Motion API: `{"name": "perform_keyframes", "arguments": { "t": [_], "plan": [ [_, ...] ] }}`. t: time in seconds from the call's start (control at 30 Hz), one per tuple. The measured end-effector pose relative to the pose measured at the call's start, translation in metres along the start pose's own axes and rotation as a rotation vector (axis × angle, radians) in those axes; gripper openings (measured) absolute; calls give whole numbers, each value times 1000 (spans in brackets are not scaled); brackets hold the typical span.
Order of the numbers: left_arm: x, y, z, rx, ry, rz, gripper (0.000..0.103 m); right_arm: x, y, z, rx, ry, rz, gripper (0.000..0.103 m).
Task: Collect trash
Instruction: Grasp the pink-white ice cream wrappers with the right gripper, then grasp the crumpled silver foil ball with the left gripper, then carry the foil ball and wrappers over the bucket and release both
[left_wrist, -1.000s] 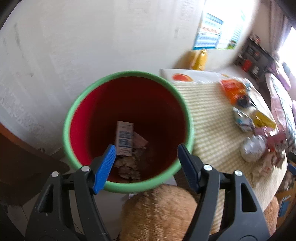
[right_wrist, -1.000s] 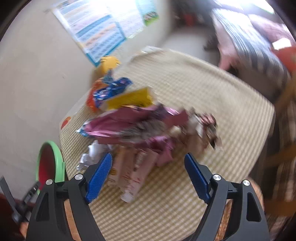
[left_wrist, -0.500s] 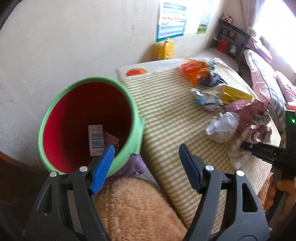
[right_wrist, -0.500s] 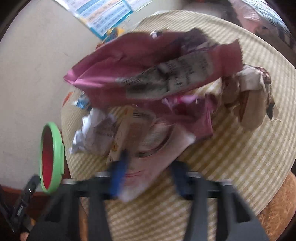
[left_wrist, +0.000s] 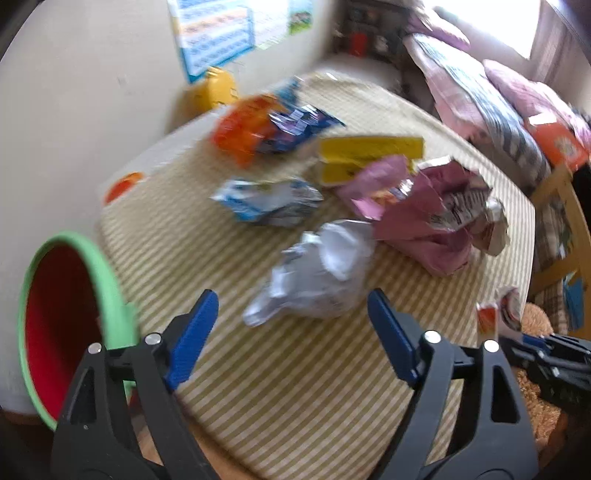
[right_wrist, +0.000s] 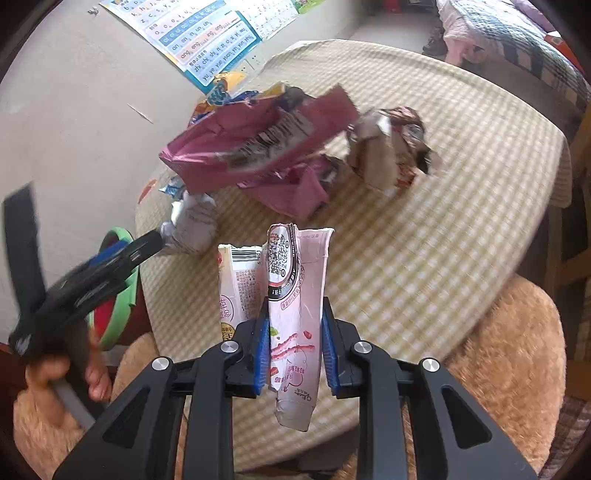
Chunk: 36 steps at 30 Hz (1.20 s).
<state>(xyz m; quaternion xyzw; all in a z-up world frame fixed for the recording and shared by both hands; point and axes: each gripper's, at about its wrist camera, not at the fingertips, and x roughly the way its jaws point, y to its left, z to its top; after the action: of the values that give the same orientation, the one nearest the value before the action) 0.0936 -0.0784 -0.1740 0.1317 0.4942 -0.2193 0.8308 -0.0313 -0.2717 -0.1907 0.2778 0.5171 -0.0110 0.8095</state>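
Note:
My right gripper (right_wrist: 293, 345) is shut on a flattened pink-and-white carton (right_wrist: 295, 295), lifted above the checked tablecloth (right_wrist: 424, 240). My left gripper (left_wrist: 291, 332) is open and empty, just short of a crumpled white paper ball (left_wrist: 321, 273), which also shows in the right wrist view (right_wrist: 192, 225). A green bin with a red inside (left_wrist: 55, 325) stands by the table's left edge. Behind lie a pink wrapper (left_wrist: 424, 214), a blue-white wrapper (left_wrist: 266, 203), a yellow box (left_wrist: 369, 151) and an orange bag (left_wrist: 243, 129).
A tan plush seat (right_wrist: 509, 354) sits at the table's near edge. A beige wall with a chart (right_wrist: 207, 40) is behind the table. A bed with pink bedding (left_wrist: 480, 88) lies far right. A brown crumpled wrapper (right_wrist: 388, 147) lies mid-table.
My left gripper swung right from over the bin to the white paper ball. My right gripper closed on the pink carton and lifted it off the table.

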Motion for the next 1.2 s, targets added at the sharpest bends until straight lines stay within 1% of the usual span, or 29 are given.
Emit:
{"name": "perform_keyframes", "arguments": {
  "t": [0.07, 0.1, 0.13, 0.17, 0.2, 0.23, 0.27, 0.3, 0.37, 0.4, 0.5, 0.57, 0.7, 0.83, 1.0, 1.2],
  "plan": [
    [19, -10, 7, 33, 40, 30, 80, 3, -1, -3, 5, 10, 5, 23],
    [24, -12, 8, 37, 48, 32, 78, 2, -3, -4, 3, 10, 8, 23],
    [29, -14, 9, 35, 59, 30, 63, 1, -1, -4, -6, 7, 6, 23],
    [32, -15, 8, 30, 68, 44, 51, 0, 0, -5, -17, 3, 3, 23],
    [30, -13, 8, 13, 62, 19, 43, 1, 3, -4, -27, 0, 2, 23],
    [26, -12, 6, -1, 54, 14, 36, 1, 5, -5, -37, -1, 0, 23],
    [21, -11, 5, -10, 46, 19, 34, 1, 6, -5, -45, 0, -1, 23],
    [17, -9, 4, -16, 39, 26, 34, 3, 8, -5, -49, 3, 0, 23],
    [1, -5, -2, -60, 4, 40, 34, 8, 11, -4, -54, 9, 3, 23],
    [-9, 0, -8, -101, -12, 36, 34, 10, 13, -3, -58, 10, 2, 23],
    [-26, 6, -24, -176, -33, 30, 34, 14, 18, -3, -83, 15, -1, 23],
    [-37, 4, -36, -202, -47, 39, 34, 18, 26, -1, -102, 17, -10, 23],
    [-50, 0, -45, -187, -64, 58, 34, 23, 38, -4, -138, 19, -26, 23],
    [-64, -3, -46, -153, -108, 88, 35, 25, 44, -7, -147, 14, -38, 23],
    [-75, 5, -50, -175, -132, 92, 35, 26, 46, -7, -147, 9, -46, 23],
    [-80, 11, -56, -194, -135, 93, 35, 30, 48, -9, -149, 23, -46, 24]
  ]
}}
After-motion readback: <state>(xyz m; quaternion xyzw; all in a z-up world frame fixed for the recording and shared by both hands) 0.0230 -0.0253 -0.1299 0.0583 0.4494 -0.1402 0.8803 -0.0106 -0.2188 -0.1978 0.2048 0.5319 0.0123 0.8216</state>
